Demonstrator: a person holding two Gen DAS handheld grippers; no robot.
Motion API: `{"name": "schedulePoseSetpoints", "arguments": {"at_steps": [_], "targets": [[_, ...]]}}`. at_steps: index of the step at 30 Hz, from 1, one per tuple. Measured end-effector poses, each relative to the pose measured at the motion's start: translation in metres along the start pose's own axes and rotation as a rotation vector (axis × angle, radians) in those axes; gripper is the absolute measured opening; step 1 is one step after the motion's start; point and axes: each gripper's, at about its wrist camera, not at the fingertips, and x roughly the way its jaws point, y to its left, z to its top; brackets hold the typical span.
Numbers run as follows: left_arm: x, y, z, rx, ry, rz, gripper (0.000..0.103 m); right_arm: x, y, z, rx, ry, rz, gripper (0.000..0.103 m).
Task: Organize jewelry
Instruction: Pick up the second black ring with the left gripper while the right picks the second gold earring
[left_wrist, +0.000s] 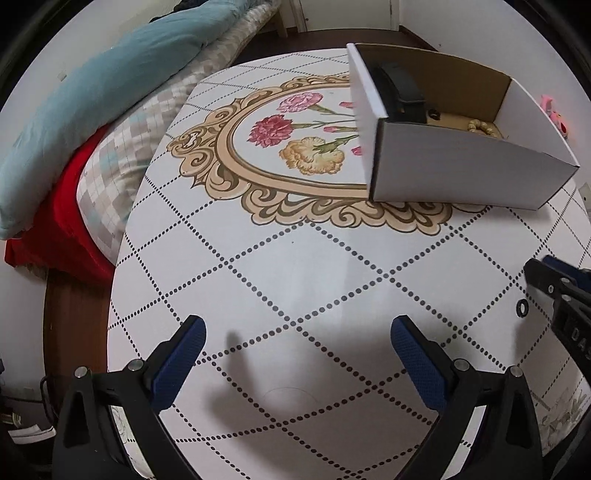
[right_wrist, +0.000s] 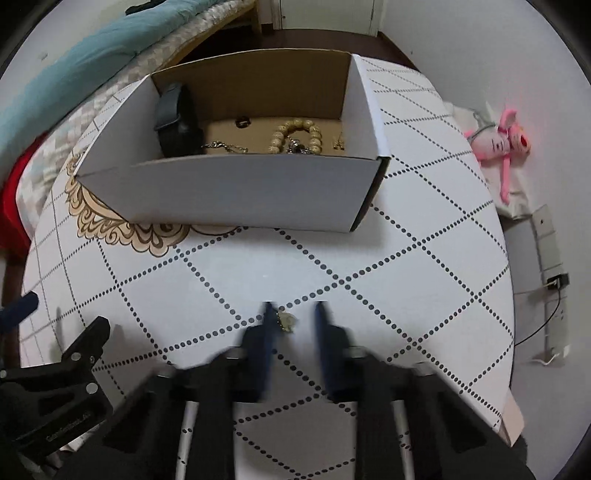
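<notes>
A white cardboard box (right_wrist: 236, 192) stands on the patterned table (right_wrist: 424, 266). It holds a black watch (right_wrist: 175, 118), a beaded bracelet (right_wrist: 295, 134), a chain and a small ring. My right gripper (right_wrist: 293, 314) is partly open, its blue fingers on either side of a small gold piece of jewelry (right_wrist: 286, 320) lying on the table. I cannot tell if the left finger touches it. My left gripper (left_wrist: 297, 334) is open and empty above the table. The box (left_wrist: 461, 170) is far right of it. A small black ring (left_wrist: 522, 307) lies on the table near the right gripper.
A bed with a teal pillow (left_wrist: 85, 107), checked quilt and red cover lies left of the table. A pink plush toy (right_wrist: 506, 144) and a power strip (right_wrist: 550, 251) lie on the floor at the right. The table edge curves close on both sides.
</notes>
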Motion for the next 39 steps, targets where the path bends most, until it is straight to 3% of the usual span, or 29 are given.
{"name": "schedulePoseSetpoints", "arguments": {"at_steps": [7, 13, 19, 24, 26, 30, 34, 39], "targets": [[-0.017, -0.016, 0.000, 0.013, -0.038, -0.061, 0.101, -0.016, -0.031, -0.009, 0.085, -0.025, 0.045, 0.008], [-0.028, -0.063, -0.004, 0.066, -0.043, -0.175, 0.101, -0.026, -0.076, -0.034, 0.178, -0.017, 0.045, 0.008], [-0.027, -0.105, -0.007, 0.130, -0.051, -0.213, 0.099, -0.028, -0.109, -0.046, 0.248, -0.015, 0.031, 0.008], [-0.023, -0.124, -0.003, 0.181, -0.061, -0.194, 0.073, -0.029, -0.125, -0.047, 0.277, -0.022, 0.021, 0.008], [-0.019, -0.129, -0.001, 0.195, -0.057, -0.185, 0.059, -0.030, -0.127, -0.045, 0.284, -0.027, 0.021, 0.008], [-0.020, -0.131, 0.000, 0.195, -0.066, -0.201, 0.041, -0.032, -0.129, -0.042, 0.288, -0.032, 0.016, 0.008], [-0.021, -0.134, 0.001, 0.205, -0.068, -0.220, 0.013, -0.033, -0.129, -0.041, 0.287, -0.034, 0.015, 0.008], [-0.021, -0.133, -0.001, 0.205, -0.072, -0.223, 0.010, -0.041, -0.128, -0.040, 0.291, -0.052, 0.023, 0.008]]}}
